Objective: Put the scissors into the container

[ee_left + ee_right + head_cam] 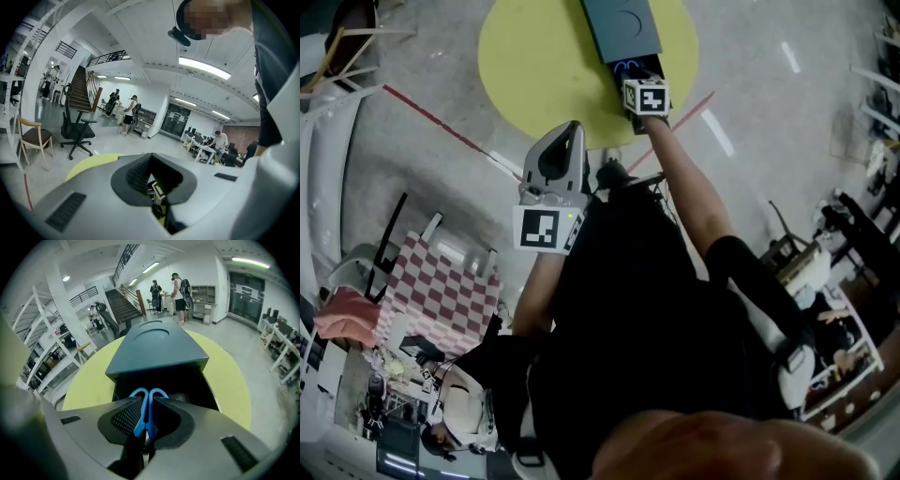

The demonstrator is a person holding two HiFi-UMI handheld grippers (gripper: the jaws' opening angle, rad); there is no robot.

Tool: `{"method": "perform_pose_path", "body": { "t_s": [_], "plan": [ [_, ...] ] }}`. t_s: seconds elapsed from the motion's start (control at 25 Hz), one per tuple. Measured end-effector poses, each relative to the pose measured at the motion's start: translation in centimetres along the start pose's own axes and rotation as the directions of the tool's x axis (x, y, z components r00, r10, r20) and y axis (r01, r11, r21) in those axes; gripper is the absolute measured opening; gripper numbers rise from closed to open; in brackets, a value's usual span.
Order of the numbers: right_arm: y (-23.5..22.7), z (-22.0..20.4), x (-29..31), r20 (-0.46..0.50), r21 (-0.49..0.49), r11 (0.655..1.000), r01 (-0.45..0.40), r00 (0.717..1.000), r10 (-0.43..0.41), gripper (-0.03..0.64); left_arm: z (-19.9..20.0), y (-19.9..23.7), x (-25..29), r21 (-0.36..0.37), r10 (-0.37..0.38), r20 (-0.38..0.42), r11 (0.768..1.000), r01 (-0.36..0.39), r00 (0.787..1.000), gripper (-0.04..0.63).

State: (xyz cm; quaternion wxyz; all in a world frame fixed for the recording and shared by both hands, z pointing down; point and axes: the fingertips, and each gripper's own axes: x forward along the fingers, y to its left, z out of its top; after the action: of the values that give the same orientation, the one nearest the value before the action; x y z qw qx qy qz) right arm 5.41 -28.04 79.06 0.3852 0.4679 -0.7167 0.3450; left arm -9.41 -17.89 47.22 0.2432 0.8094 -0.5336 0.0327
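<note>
A dark teal box-shaped container (157, 350) lies on a round yellow table (225, 376), its open black mouth turned toward me. My right gripper (149, 401) is shut on blue-handled scissors (147, 408), whose handle loops point into that mouth at its edge. From the head view the right gripper (639, 73) sits at the container's (621, 28) near end, with the scissors' blue loops (630, 67) just showing. My left gripper (572, 131) is held back from the yellow table (534, 66), over the floor. Its jaws (154, 180) look closed with nothing between them.
A checkered red-and-white cloth (441, 291) lies lower left on the floor. A black office chair (77, 129) and a wooden chair (33, 138) stand beyond the table. People stand near the stairs (180, 287) and at desks (218, 140). White racks line the sides.
</note>
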Motion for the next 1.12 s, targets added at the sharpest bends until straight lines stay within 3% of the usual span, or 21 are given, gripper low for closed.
{"method": "perform_pose_path", "body": {
  "t_s": [0.6, 0.96, 1.12],
  "plan": [
    [0.2, 0.0, 0.6, -0.032, -0.006, 1.000, -0.011, 0.999, 0.011, 0.078, -0.2, 0.1, 0.1, -0.010, 0.008, -0.004, 1.000, -0.008, 1.000, -0.003],
    [0.1, 1.4, -1.2, 0.021, -0.005, 1.000, 0.008, 1.000, -0.008, 0.078, -0.7, -0.5, -0.3, 0.035, -0.011, -0.015, 0.999, 0.011, 1.000, -0.003],
    [0.0, 2.0, -3.2, 0.058, 0.014, 1.000, 0.005, 0.998, -0.005, 0.077, 0.1, -1.5, -0.3, 0.023, -0.014, 0.024, 1.000, 0.013, 1.000, -0.003]
  ]
}}
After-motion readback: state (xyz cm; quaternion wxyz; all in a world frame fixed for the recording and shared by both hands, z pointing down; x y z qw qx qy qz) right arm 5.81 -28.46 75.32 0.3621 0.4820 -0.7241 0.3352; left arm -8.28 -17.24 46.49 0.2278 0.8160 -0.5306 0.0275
